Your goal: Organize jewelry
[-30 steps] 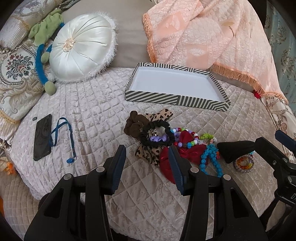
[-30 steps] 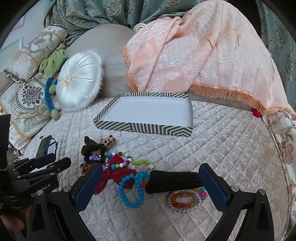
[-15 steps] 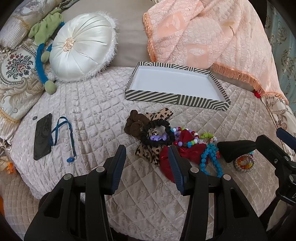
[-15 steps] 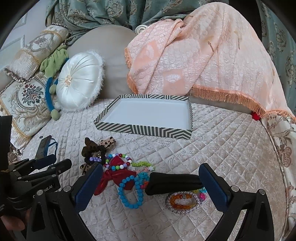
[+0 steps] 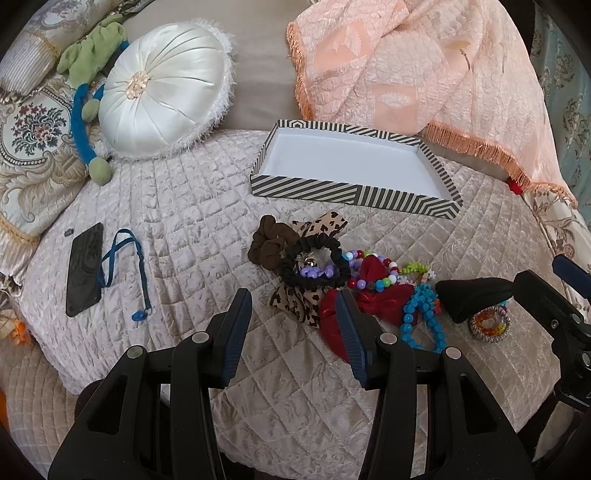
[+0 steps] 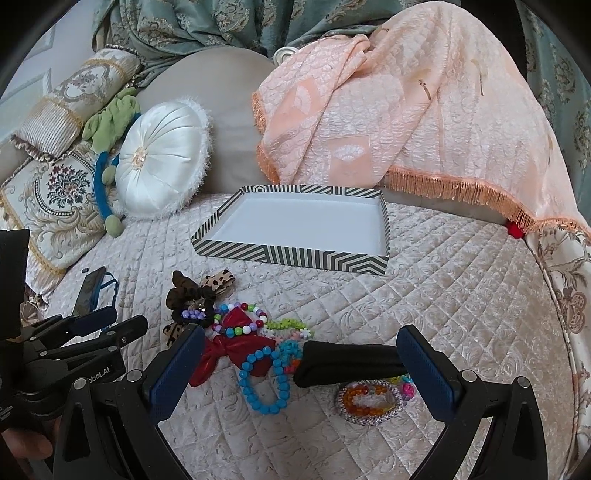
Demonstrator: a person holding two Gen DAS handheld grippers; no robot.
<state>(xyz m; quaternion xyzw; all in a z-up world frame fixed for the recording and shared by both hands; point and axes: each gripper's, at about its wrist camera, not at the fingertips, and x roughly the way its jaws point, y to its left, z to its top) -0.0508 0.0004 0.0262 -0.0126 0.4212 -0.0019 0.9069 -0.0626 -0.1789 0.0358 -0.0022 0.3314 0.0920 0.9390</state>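
Jewelry pile (image 6: 258,343), bright beads and scrunchies, before striped tray (image 6: 295,254)

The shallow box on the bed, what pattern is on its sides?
Black-and-white stripes on the shallow cardboard box, clearest in the right wrist view.

I am looking at a bed under a quilted beige cover (image 6: 424,295) in daylight. A grey padded headboard (image 6: 229,96) stands behind a round white satin cushion (image 5: 162,92) and floral pillows (image 6: 55,199), a fringed peach throw (image 6: 424,110) is draped over it, and green patterned curtains (image 6: 207,22) hang beyond.
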